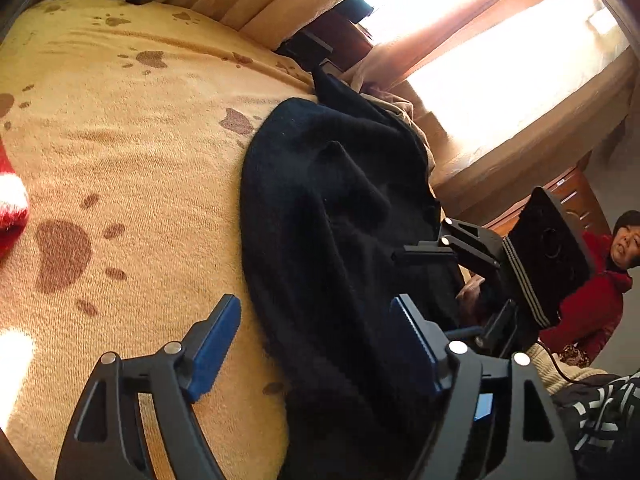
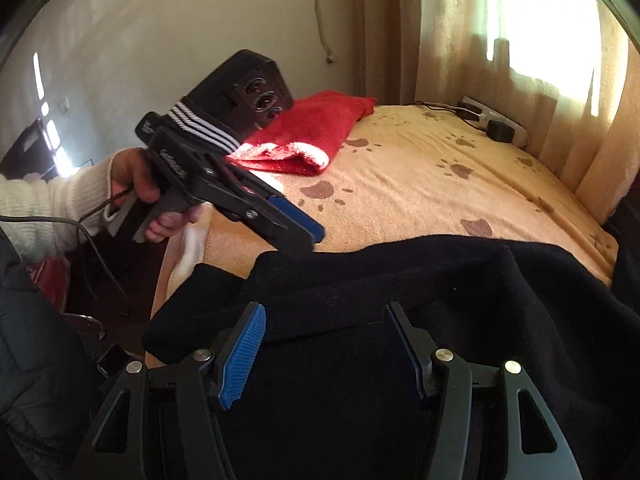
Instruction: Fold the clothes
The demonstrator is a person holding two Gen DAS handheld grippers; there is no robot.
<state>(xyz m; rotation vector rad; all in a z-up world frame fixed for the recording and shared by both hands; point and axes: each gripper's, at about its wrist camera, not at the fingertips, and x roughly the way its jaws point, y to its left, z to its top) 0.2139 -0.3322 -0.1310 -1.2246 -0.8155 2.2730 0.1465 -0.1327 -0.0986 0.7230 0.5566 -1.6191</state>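
Jaws of 2 grippers, left (image 1: 316, 344) and right (image 2: 328, 350), gape over 1 black garment (image 2: 400, 280); 1 red hat (image 2: 316, 136) lies apart

The left wrist view looked close down along its fingers over the bed (image 1: 120, 152), window at upper right. The right wrist view looked from the bed's near edge toward the curtain (image 2: 460, 40). Both shared the black garment (image 1: 340, 208), the blanket and the power strip (image 2: 492, 118).

paw-print blanket (image 2: 420, 184), power strip (image 2: 494, 120), curtains (image 2: 460, 40)
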